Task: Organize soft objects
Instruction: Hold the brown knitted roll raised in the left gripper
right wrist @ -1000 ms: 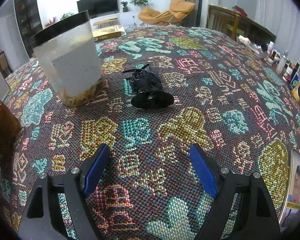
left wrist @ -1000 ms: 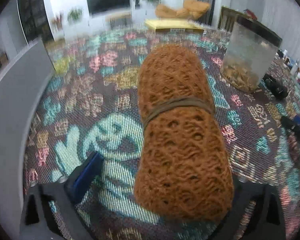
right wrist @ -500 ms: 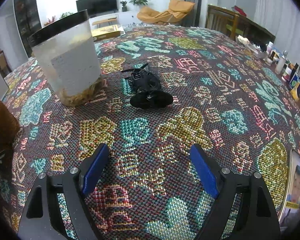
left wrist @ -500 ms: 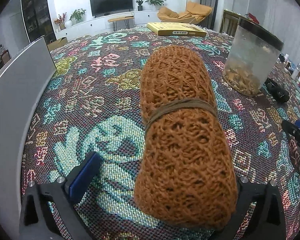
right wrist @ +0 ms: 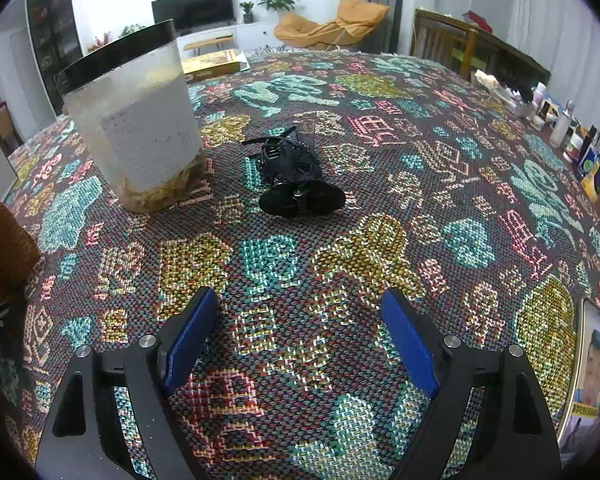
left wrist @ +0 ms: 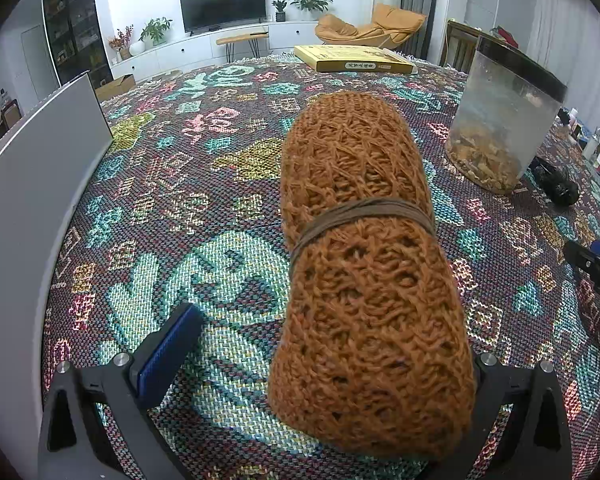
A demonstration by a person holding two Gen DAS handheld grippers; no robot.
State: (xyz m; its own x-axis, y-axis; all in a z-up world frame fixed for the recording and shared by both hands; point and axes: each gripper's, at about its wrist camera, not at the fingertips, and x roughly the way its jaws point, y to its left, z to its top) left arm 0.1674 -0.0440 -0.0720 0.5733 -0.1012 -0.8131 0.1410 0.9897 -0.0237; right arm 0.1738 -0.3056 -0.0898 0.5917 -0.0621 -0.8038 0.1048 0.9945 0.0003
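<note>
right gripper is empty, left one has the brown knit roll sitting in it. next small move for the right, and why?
Probably ease the right gripper forward toward the black bundle, keeping it open. Its fingers stand wide apart with only tablecloth between them, and the bundle lies straight ahead, apart from the clear jar. The brown knit roll already fills the left gripper.

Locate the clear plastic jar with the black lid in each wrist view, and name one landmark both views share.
Left wrist: jar at upper right, beyond the brown knitted roll.
Right wrist: jar at upper left, beside the black bundle.
Shared landmark: the yellow book at the table's far edge.
</note>
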